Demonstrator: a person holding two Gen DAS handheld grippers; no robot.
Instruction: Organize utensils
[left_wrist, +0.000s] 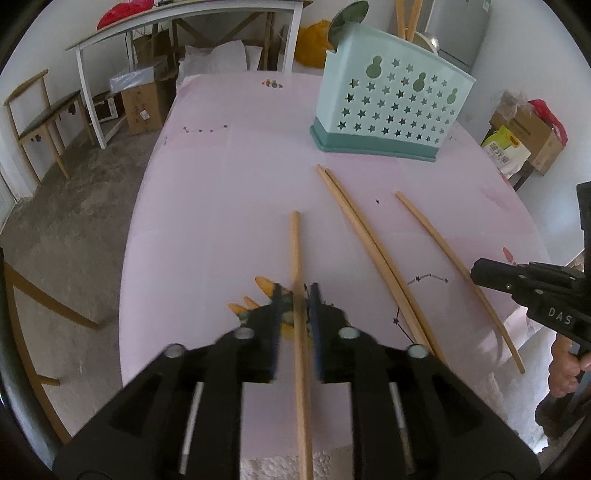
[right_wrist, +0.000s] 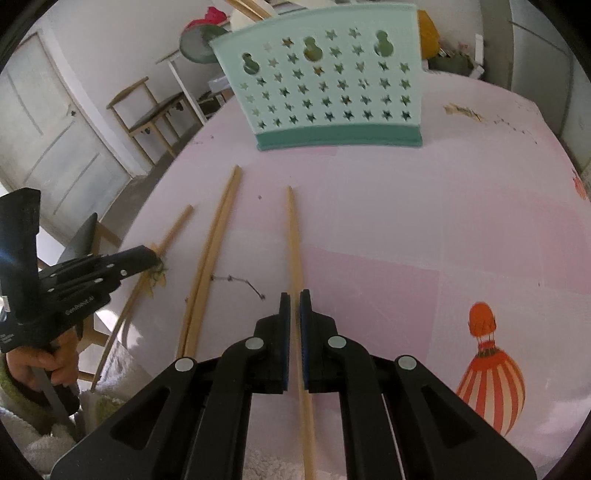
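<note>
L gripper (left_wrist: 295, 291) loose round wooden chopstick (left_wrist: 295, 251); R gripper (right_wrist: 294, 295) clamps another stick (right_wrist: 293, 240); star-holed plastic caddy (left_wrist: 391, 107) behind.

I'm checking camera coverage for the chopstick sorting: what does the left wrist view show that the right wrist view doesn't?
Only the left wrist view: the left hand-held gripper seen from behind, one chopstick between its fingers, and cardboard boxes on the floor.

Only the right wrist view: the right hand-held gripper shut on a chopstick, a hot-air balloon print, and a white door.

Both: the mint star-cutout holder, the chopstick pair lying together, and the pink tablecloth.
</note>
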